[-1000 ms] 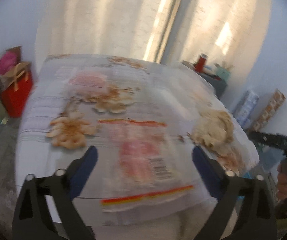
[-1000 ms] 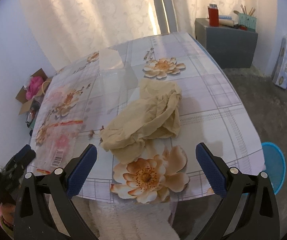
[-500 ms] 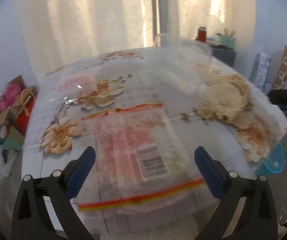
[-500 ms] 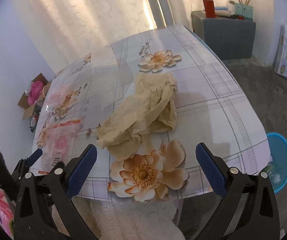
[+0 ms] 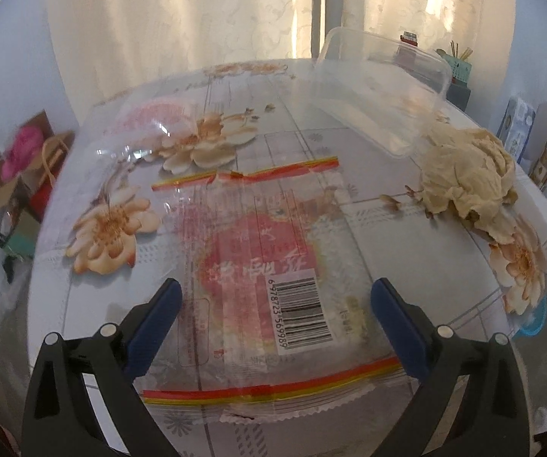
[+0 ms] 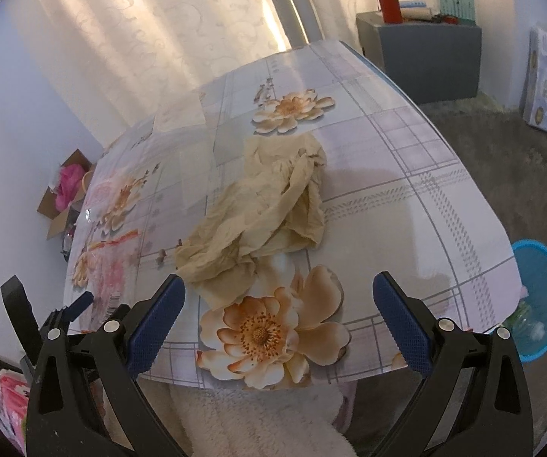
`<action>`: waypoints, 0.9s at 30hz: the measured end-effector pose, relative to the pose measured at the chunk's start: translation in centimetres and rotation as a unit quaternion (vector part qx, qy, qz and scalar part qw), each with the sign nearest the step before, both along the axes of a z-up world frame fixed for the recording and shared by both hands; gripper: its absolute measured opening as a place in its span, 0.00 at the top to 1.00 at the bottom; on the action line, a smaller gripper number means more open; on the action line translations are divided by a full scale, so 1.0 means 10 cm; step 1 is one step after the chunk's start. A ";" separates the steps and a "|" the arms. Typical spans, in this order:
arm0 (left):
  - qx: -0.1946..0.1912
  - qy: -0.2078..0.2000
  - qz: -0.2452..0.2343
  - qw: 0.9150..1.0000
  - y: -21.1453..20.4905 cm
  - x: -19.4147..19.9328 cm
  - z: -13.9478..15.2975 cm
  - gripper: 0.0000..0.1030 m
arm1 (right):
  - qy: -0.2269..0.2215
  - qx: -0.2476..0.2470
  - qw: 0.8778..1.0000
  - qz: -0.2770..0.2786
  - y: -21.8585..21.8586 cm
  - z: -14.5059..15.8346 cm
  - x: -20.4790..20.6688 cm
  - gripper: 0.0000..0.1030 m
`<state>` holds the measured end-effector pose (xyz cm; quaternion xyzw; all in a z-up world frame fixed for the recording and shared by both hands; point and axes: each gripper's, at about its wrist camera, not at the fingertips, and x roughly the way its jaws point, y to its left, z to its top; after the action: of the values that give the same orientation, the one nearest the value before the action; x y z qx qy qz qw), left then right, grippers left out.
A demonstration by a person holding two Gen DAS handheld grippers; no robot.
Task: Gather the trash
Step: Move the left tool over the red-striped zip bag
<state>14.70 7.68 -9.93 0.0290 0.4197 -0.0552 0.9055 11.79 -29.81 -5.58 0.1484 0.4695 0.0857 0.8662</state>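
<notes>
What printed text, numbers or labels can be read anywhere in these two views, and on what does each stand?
"6 978723 569989": barcode digits on the clear plastic wrapper lying on the table, seen from the left wrist.
Large pale characters across the wrapper's red patch: too blurred to read.
Small print in the wrapper's boxed panel: unreadable.
Boxes by the wall and the red container: print too small.

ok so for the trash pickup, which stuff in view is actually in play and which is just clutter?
In play:
- printed plastic bag, flat on the table, between the left gripper's open jaws
- crumpled beige paper
- clear plastic container
- second clear wrapper
- blue bin on the floor
- right gripper, open

Clutter:
- grey cabinet
- cardboard box
</notes>
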 end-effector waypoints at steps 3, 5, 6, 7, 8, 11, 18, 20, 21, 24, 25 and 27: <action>0.000 0.000 -0.007 1.000 0.01 0.02 -0.01 0.05 | 0.002 0.004 1.000 0.002 0.00 -0.02 0.02 0.08; 0.000 0.001 -0.010 1.000 0.01 0.04 0.00 0.05 | 0.002 0.005 1.000 0.004 0.01 -0.02 0.02 0.08; 0.000 0.003 -0.011 1.000 0.01 0.05 0.00 0.05 | 0.002 0.005 1.000 0.005 0.01 -0.02 0.02 0.08; 0.000 0.005 -0.012 1.000 0.01 0.05 0.00 0.05 | 0.001 0.005 1.000 0.006 0.02 -0.02 0.01 0.08; 0.001 0.008 -0.012 1.000 0.01 0.06 0.00 0.05 | 0.001 0.005 1.000 0.007 0.02 -0.01 0.01 0.08; 0.002 0.014 -0.018 1.000 0.00 0.07 0.01 0.05 | 0.001 0.006 1.000 0.006 0.02 -0.02 0.00 0.08; 0.002 0.020 -0.036 0.999 -0.01 0.08 0.01 0.06 | 0.001 0.007 1.000 0.005 0.03 -0.01 -0.01 0.08; 0.003 0.020 -0.037 0.999 -0.02 0.07 0.01 0.09 | -0.001 0.006 1.000 0.004 0.03 0.00 -0.02 0.08; 0.003 0.019 -0.037 0.999 -0.02 0.07 0.02 0.14 | -0.001 0.006 1.000 0.004 0.03 0.01 -0.02 0.08; 0.002 0.014 -0.033 0.999 0.00 0.04 0.04 0.30 | -0.003 0.005 1.000 0.002 0.03 0.03 -0.03 0.08; 0.003 0.012 -0.031 0.999 0.01 0.04 0.06 0.39 | -0.002 0.005 1.000 0.001 0.02 0.03 -0.03 0.08; 0.003 0.010 -0.028 1.000 0.03 0.03 0.06 0.47 | -0.002 0.004 1.000 0.002 0.03 0.03 -0.03 0.08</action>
<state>14.98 7.95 -9.29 0.0429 0.4281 -0.0801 0.8992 11.48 -29.53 -5.30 0.1513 0.4674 0.0896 0.8664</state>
